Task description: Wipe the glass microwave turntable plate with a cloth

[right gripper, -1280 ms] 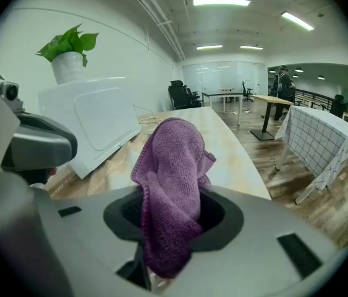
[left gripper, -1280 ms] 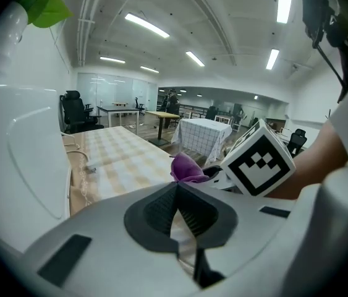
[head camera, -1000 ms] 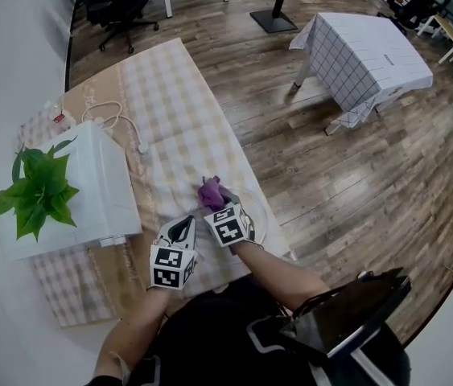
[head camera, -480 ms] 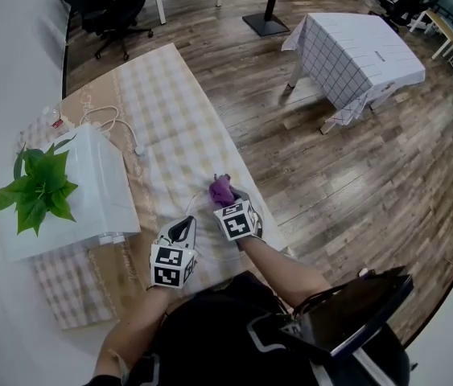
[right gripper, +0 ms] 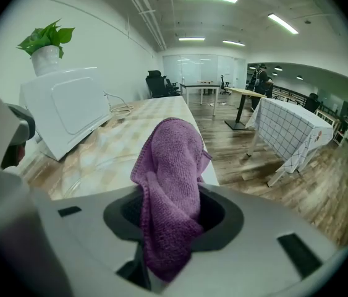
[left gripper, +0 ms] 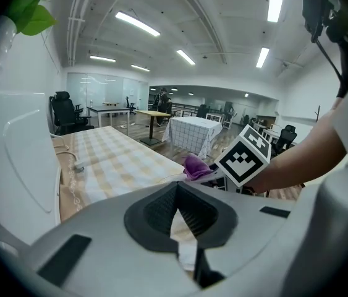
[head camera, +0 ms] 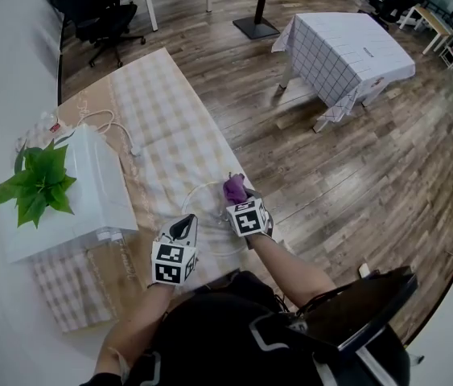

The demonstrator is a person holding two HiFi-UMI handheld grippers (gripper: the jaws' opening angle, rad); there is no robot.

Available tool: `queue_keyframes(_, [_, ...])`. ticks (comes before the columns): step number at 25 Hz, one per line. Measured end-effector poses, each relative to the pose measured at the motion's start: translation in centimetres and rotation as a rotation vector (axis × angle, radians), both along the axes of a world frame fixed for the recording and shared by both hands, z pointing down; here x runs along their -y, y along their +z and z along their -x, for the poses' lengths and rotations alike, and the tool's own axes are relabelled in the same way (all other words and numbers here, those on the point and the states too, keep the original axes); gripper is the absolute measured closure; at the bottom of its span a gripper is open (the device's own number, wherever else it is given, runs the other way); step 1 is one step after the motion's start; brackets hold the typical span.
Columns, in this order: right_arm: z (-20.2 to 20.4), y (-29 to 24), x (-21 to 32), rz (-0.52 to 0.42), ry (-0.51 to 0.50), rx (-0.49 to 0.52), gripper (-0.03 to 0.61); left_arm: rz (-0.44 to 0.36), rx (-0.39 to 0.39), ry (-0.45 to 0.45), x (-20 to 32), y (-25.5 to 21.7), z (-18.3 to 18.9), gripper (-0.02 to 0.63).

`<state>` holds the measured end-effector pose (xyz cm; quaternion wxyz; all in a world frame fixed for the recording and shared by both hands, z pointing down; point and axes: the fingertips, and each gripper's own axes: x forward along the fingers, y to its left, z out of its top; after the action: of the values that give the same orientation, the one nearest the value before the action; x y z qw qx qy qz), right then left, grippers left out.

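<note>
Wiping looks under way to me, though I can't judge how much glass is done. The turntable plate (head camera: 207, 205) lies flat on the checked tabletop (head camera: 162, 111) at lower centre of the head view, near the front edge and just right of the white microwave (head camera: 89, 191). My right tool (head camera: 239, 200) is clenched on the bunched purple cloth (head camera: 235, 188), at the plate's right rim; whether the cloth presses the glass there I can't tell. My left tool (head camera: 185, 223) sits at the plate's lower-left rim, jaws drawn together on what seems to be its edge, steadying it. No streaks or dirt show, so the rest of the surface may need passes.
</note>
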<state>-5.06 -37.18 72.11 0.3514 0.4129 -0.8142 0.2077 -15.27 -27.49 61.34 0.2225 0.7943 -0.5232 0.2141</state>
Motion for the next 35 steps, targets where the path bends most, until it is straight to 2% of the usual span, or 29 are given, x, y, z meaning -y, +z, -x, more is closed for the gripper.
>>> queue_keyframes(6, [-1.8,-0.3,0.0,-0.016,0.041,-0.006,0.423,-0.016,-0.009,0.006,-0.5,-0.6,-0.3,0.606])
queue_keyframes(10, [-1.1,-1.5,-0.8,-0.002,0.048,0.017,0.423,-0.02,-0.012,-0.015,-1.3,-0.7,0.6,0.606])
queue_keyframes(18, [8.1,-3.4,-4.2,0.003,-0.138,0.112,0.423,-0.022,0.001,-0.091,-3.3,-1.2,3.7,0.606])
queue_keyframes(24, [13.6,-2.3,-6.0,0.028,-0.272,0.099,0.423,-0.012,0.03,-0.131,-4.6,-1.8,5.6,0.606])
queue_keyframes(30, [15.0,-0.4,-6.4,0.09,-0.298,0.076,0.423,0.008,0.038,-0.159,-5.3,-1.4,6.5,0.606])
queue_keyframes(35, [13.5,0.4,-6.5,0.107,-0.288,0.056,0.423,0.02,0.018,-0.154,-5.2,-0.9,5.7,0.606])
